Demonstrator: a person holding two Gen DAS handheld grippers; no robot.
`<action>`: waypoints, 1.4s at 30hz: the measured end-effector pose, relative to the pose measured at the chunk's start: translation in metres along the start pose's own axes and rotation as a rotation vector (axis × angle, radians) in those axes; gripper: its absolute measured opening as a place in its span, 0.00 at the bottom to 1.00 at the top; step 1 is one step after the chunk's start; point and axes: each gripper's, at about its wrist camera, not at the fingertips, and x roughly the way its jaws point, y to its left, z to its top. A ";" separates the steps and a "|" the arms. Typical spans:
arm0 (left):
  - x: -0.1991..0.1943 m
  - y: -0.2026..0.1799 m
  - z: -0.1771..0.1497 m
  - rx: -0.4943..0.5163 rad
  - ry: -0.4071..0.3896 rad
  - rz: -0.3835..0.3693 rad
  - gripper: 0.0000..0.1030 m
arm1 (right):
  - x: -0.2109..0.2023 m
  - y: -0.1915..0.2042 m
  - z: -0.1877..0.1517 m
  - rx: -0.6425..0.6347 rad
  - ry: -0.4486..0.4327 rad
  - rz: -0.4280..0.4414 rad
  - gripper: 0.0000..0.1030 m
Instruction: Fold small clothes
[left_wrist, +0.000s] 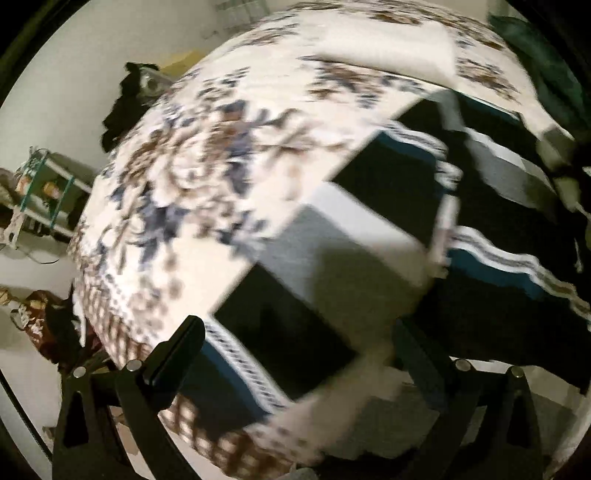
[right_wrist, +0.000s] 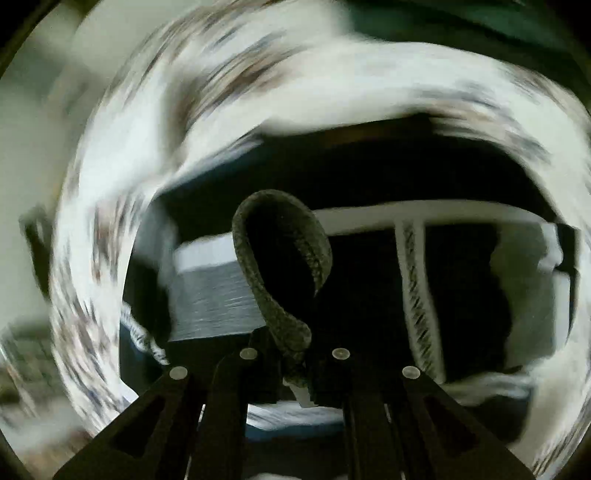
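A small garment (left_wrist: 369, 236) in black, white, grey and teal blocks with patterned trim lies spread on a floral bedsheet (left_wrist: 177, 177). My left gripper (left_wrist: 295, 354) is open, its fingers wide apart just over the garment's near edge, holding nothing. In the right wrist view my right gripper (right_wrist: 295, 365) is shut on the garment's dark ribbed edge (right_wrist: 280, 266), which loops up from between the fingers. The rest of the garment (right_wrist: 369, 240) hangs blurred beyond it. The right gripper also shows at the far right of the left wrist view (left_wrist: 561, 158).
The bed's left edge drops to a pale floor (left_wrist: 33, 266). A shelf rack (left_wrist: 40, 192) stands at the left, with dark clothes (left_wrist: 125, 110) heaped by the wall. A dark green cloth (left_wrist: 546, 55) lies at the top right.
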 end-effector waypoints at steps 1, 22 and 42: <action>0.003 0.009 0.001 -0.010 -0.001 0.003 1.00 | 0.014 0.026 0.000 -0.056 0.015 -0.016 0.09; 0.095 0.146 -0.059 -0.243 0.279 -0.269 0.95 | -0.021 -0.113 -0.135 0.267 0.209 0.020 0.72; 0.068 0.277 0.070 -0.449 -0.021 -0.203 0.21 | -0.005 -0.048 -0.165 0.237 0.238 0.133 0.72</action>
